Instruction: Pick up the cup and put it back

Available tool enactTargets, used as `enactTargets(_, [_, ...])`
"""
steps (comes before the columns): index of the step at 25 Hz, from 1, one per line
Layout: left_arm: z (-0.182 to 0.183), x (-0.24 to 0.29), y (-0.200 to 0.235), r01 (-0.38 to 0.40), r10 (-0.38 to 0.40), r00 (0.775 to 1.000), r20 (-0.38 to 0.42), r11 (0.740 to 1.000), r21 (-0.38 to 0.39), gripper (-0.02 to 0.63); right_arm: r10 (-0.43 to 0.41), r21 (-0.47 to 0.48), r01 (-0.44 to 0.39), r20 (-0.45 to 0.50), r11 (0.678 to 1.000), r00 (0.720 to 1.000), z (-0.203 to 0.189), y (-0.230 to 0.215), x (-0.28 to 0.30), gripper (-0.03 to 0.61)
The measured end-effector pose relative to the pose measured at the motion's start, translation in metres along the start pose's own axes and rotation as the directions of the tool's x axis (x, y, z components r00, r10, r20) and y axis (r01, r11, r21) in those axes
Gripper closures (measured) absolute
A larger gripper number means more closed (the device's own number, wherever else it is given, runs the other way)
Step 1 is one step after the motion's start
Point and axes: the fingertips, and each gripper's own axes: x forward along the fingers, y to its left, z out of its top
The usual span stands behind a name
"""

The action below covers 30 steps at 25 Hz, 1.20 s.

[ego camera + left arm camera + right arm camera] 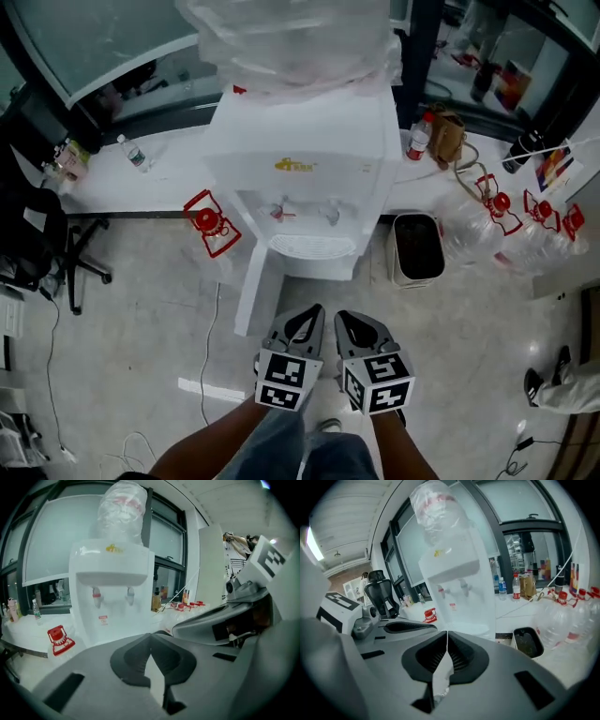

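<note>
The task seems to be at its very start, or not yet under way: the left gripper (307, 313) and the right gripper (345, 319) hang side by side near the person's legs, both with the jaws pressed together and nothing between them. Both point at 12 o'clock toward the white water dispenser (309, 150). I cannot find the cup in any view; the drip tray (312, 247) under the two taps looks bare, so the cup is perhaps hidden or outside the pictures. In my judgement the next move calls first for finding the cup, then opening one gripper wide and bringing it forward to it. As for containers, the big bottle (286, 37) on top of the dispenser is wrapped in clear plastic, and I cannot tell its level. A black bin (417, 246) stands at 1 o'clock beside the dispenser, dark inside, its content unclear. At 2 o'clock lie clear jugs (473, 230) with red caps, which look empty.
</note>
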Motion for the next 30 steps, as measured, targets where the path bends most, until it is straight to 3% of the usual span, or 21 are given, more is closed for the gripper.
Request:
enactTargets(8, [0.092,-0.097,-0.032,-0.002,0.003,0.998,0.056,1.0,-0.016,0.603,-0.005,-0.026,0.007,0.059,1.0,0.998,0.076,0.052,-0.093,0.555])
enactTargets(15, [0.147,-0.161,-0.054,-0.017,0.019,0.996,0.088,1.0,-0.025,0.603,-0.02,-0.032,0.024,0.124,0.999,0.992,0.125,0.089,-0.166,0.557])
enactTargets(30, [0.177,-0.212,-0.078,-0.004,0.009,0.994,0.11,0.999,-0.047,0.603,-0.004,-0.144,0.026,0.151,0.989,0.988,0.14,0.139,-0.215,0.558])
